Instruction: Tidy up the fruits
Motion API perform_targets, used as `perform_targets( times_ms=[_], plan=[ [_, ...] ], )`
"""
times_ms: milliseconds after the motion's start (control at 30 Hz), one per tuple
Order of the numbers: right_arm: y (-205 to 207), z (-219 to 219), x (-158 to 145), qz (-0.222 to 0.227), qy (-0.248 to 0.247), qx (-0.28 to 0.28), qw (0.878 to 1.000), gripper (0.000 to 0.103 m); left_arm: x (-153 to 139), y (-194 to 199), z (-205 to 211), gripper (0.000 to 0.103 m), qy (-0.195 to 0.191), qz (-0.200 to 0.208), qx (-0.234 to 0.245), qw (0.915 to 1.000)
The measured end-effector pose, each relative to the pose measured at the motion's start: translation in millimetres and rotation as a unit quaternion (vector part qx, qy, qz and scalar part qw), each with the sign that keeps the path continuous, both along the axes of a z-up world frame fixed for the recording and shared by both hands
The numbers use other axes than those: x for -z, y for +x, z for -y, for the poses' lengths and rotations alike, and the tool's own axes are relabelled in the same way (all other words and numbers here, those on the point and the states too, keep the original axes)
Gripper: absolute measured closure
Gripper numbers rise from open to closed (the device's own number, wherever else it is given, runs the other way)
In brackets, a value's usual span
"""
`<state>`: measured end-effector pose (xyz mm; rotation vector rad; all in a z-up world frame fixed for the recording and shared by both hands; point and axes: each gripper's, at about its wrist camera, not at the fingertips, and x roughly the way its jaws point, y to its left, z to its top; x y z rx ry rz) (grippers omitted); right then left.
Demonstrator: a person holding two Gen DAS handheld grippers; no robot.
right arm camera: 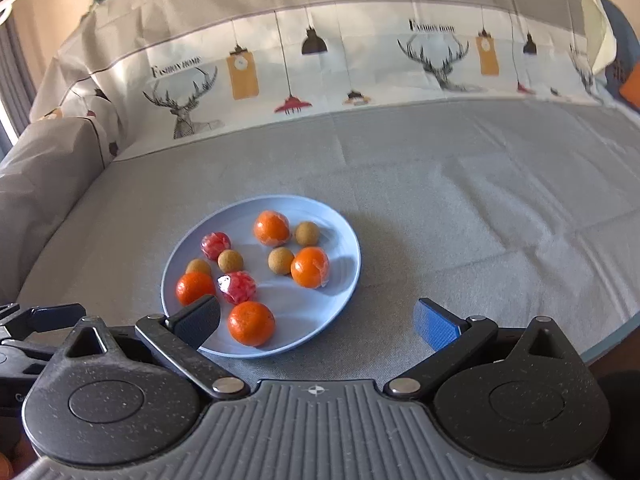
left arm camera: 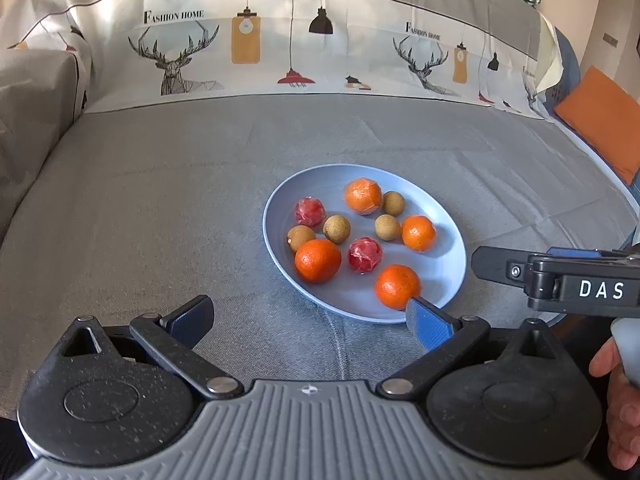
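Both the left hand-held gripper (left arm camera: pixel 310 316) and right hand-held gripper (right arm camera: pixel 318 322) gape wide, holding nothing. Mid-frame, a blue plate (left arm camera: pixel 448 276) carries oranges (left arm camera: pixel 318 261), brown fruits and red ones.

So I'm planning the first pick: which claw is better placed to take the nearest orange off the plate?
Probably the right claw. It is open, and the nearest orange lies just ahead inside its span on the blue plate. The left claw, also open, has that orange at its right fingertip.

Right claw (left arm camera: pixel 496 264) cut off at frame edge, its fingertip hiding plate (right arm camera: pixel 256 350) rim, orange cushion (left arm camera: pixel 600 120) cropped
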<state>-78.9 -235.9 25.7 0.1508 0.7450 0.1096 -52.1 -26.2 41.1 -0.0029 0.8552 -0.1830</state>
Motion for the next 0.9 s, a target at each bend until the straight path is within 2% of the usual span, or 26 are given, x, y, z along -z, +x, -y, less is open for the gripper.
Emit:
perform_targets(
  times_ms=[333,900],
  plan=[
    [13.7,-17.4,7.0,-0.013,-0.006,-0.02,1.0,0.001,5.5,8.8,1.4,0.001,0.002,-0.002,0.003,1.0],
    [28.7,-15.1,15.1,-0.028,0.005,-0.009,1.0,0.001,13.4,23.2,0.3,0.001,-0.004,-0.016,-0.009,0.9998]
  ],
)
